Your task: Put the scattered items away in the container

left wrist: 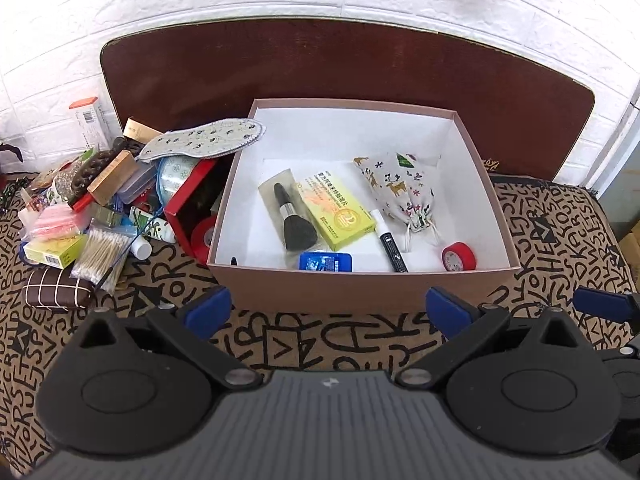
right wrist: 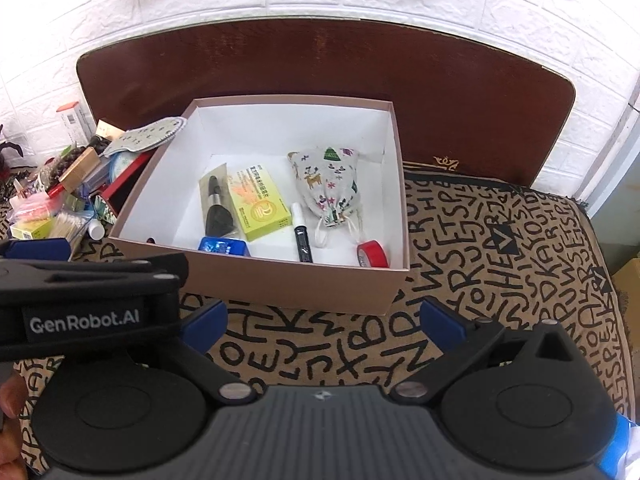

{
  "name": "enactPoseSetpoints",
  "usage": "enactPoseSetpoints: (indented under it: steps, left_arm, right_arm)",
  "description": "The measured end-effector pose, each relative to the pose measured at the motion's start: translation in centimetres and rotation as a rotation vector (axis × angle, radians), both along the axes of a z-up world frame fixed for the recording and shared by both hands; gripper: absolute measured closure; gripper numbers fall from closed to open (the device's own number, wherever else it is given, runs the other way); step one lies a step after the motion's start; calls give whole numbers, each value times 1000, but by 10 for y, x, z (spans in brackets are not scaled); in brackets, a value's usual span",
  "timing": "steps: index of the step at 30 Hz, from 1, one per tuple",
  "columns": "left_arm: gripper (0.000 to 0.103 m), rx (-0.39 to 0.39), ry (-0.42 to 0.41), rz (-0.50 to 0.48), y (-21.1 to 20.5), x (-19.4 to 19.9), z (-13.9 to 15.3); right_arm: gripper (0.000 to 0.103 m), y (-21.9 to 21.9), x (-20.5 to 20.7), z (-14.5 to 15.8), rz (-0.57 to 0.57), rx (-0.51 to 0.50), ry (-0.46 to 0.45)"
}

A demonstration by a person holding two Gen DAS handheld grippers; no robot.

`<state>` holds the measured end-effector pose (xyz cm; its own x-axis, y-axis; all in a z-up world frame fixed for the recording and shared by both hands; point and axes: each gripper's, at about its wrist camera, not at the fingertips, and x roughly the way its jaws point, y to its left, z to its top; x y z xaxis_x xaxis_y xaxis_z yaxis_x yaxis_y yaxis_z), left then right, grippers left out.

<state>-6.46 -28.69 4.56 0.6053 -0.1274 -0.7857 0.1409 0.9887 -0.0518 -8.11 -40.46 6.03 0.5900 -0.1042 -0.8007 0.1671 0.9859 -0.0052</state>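
A pink cardboard box (left wrist: 328, 286) with a white inside stands on the lettered mat. In it lie a black makeup brush (left wrist: 290, 216), a yellow-green medicine carton (left wrist: 336, 210), a printed drawstring pouch (left wrist: 400, 188), a black-and-white marker (left wrist: 388, 242), a red tape roll (left wrist: 459, 256) and a blue tin (left wrist: 326, 262). A heap of scattered items (left wrist: 100, 204) sits left of the box. My left gripper (left wrist: 326, 312) is open and holds nothing, just short of the box's near wall. My right gripper (right wrist: 322, 322) is open too, in front of the box (right wrist: 280, 284).
A dark wooden headboard (left wrist: 348, 64) and a white brick wall stand behind the box. A brown checked pouch (left wrist: 56, 294) and a bag of cotton swabs (left wrist: 102, 254) lie at the heap's near edge. The left gripper body (right wrist: 88, 300) crosses the right wrist view.
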Motion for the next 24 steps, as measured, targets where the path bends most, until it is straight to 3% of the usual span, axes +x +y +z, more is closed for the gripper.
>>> enactPoseSetpoints:
  steps: [24]
  left_arm:
    - [0,8,-65,-45,4,-12,4]
  right_arm:
    - [0,13,-6,1,19,-23,11]
